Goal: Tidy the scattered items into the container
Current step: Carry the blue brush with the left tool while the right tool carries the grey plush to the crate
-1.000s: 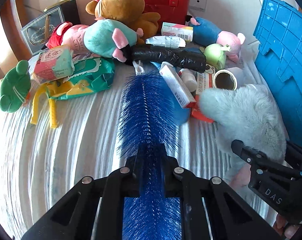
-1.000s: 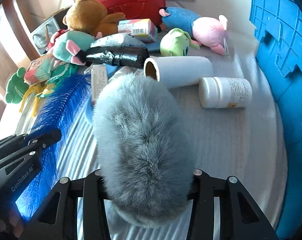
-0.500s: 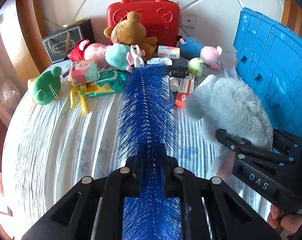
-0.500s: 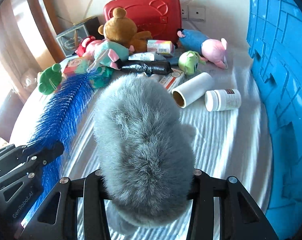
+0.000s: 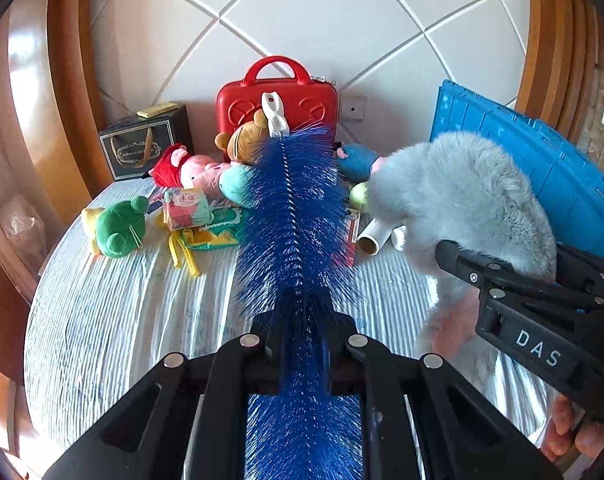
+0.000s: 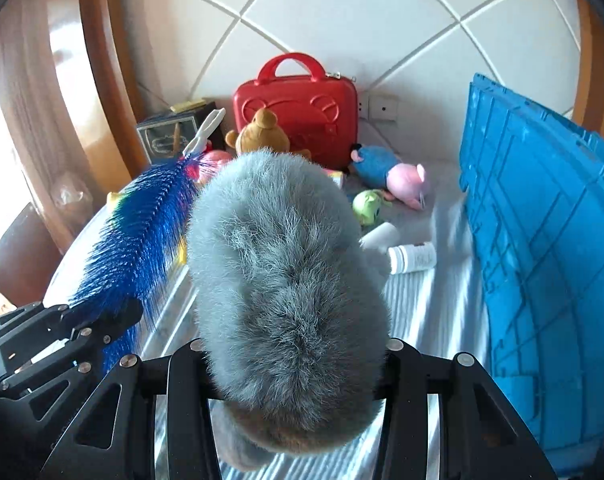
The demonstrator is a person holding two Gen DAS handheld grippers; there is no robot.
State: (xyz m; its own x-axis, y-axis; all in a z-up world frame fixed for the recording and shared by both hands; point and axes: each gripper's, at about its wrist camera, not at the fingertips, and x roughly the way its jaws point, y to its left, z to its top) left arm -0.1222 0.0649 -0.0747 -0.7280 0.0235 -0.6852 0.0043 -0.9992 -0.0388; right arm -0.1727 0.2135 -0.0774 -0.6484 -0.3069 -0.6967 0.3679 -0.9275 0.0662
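Note:
My left gripper is shut on a long blue bristle brush, which sticks out forward above the table, its white tip up by the red case. To its right, my right gripper is shut on a grey fluffy plush. In the right wrist view the plush fills the space between the right gripper's jaws and hides the pads. The brush and left gripper show at the left there. The blue crate stands at the right, close beside the plush.
On the round table with a striped cloth lie a green frog toy, a tissue packet, a white roll, a white bottle and several soft toys. A red case and black gift bag stand at the back wall.
Both grippers have risen and drawn back from the table, carrying the brush and the grey plush up with them. The scattered items now look smaller and farther below.

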